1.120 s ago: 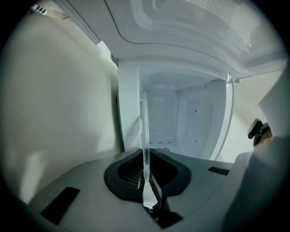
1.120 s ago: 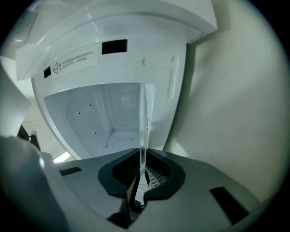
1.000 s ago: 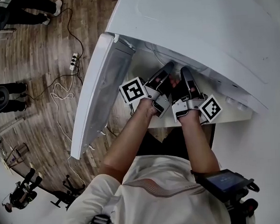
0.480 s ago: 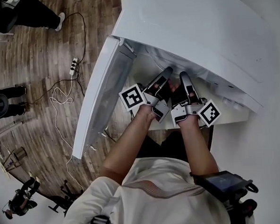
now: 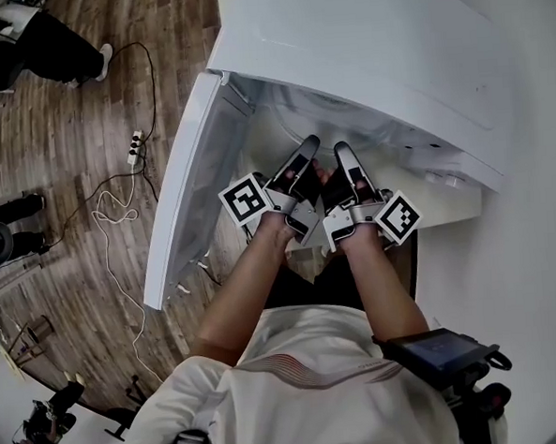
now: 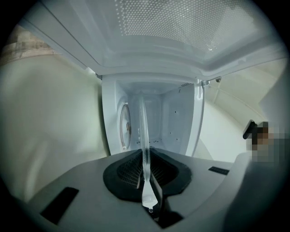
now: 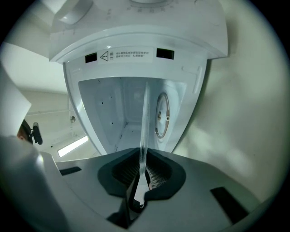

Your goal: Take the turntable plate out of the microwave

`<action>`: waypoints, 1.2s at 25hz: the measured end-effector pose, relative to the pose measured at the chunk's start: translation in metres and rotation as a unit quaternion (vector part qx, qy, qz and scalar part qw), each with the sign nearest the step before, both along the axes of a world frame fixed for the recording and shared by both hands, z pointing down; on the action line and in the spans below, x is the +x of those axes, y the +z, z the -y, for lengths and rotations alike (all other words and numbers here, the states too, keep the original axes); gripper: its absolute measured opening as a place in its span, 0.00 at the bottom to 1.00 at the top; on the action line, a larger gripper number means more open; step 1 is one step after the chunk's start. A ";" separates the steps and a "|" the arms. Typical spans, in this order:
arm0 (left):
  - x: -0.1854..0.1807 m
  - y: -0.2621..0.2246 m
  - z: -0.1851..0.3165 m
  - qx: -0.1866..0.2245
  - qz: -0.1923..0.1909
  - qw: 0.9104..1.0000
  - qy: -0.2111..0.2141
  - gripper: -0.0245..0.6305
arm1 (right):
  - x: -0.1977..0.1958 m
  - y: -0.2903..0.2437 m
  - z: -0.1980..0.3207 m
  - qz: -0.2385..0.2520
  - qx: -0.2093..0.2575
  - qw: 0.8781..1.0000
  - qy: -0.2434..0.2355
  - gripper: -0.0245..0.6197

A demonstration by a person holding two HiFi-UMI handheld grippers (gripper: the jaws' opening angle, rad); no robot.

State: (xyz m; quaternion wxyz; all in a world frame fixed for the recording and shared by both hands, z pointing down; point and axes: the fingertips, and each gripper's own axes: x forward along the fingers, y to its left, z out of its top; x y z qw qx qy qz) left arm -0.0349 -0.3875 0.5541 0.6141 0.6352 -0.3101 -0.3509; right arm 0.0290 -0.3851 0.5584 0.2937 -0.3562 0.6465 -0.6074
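At the open front of a white microwave [image 5: 370,42], a person seen from above holds two tools side by side with bare forearms stretched forward. Its door [image 5: 190,189] is swung wide to the left of the picture, above a wooden floor [image 5: 60,183] where a power strip [image 5: 134,146] and loose cables lie.

The left hand-held gripper [image 5: 307,147] and the right hand-held gripper [image 5: 343,152] sit close together, both reaching just under the oven's top edge, each with a black-and-white marker cube near the hand.

The left gripper view looks into the pale cavity. Here the turntable plate [image 6: 144,136], clear glass, appears edge-on as a thin upright strip running from the jaws toward the cavity. The left hand-held gripper [image 6: 147,183] is clamped on the plate's near rim, dark ribbed pads pressed against both faces of the glass.

The right gripper view shows the same arrangement mirrored: the right hand-held gripper [image 7: 140,186] is also closed on the rim of the turntable plate [image 7: 144,127], which rises as a narrow translucent band in front of the cavity. A round fitting [image 7: 161,115] sits on the cavity's side wall, and a printed warning label [image 7: 129,55] runs along the frame above the opening.

So the plate is gripped at its near edge by both tools at the microwave's mouth; how much of it lies within the cavity cannot be told
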 end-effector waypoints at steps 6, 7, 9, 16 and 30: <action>-0.011 -0.004 -0.024 -0.004 0.000 1.000 0.002 0.12 | -0.010 -0.003 -0.025 -0.001 -0.007 1.000 0.000 0.09; -0.012 -0.004 -0.028 -0.004 0.001 1.000 0.002 0.12 | -0.012 -0.004 -0.029 -0.002 -0.006 1.000 0.001 0.09; -0.015 -0.006 -0.036 -0.002 0.002 1.000 0.004 0.12 | -0.014 -0.005 -0.037 -0.006 -0.006 1.000 0.003 0.09; -0.017 -0.015 -0.058 0.000 -0.002 1.000 0.025 0.12 | -0.016 -0.012 -0.062 -0.003 -0.004 1.000 0.020 0.09; -0.017 -0.018 -0.081 -0.006 0.005 0.999 0.031 0.12 | -0.016 -0.016 -0.086 0.008 -0.007 1.000 0.024 0.09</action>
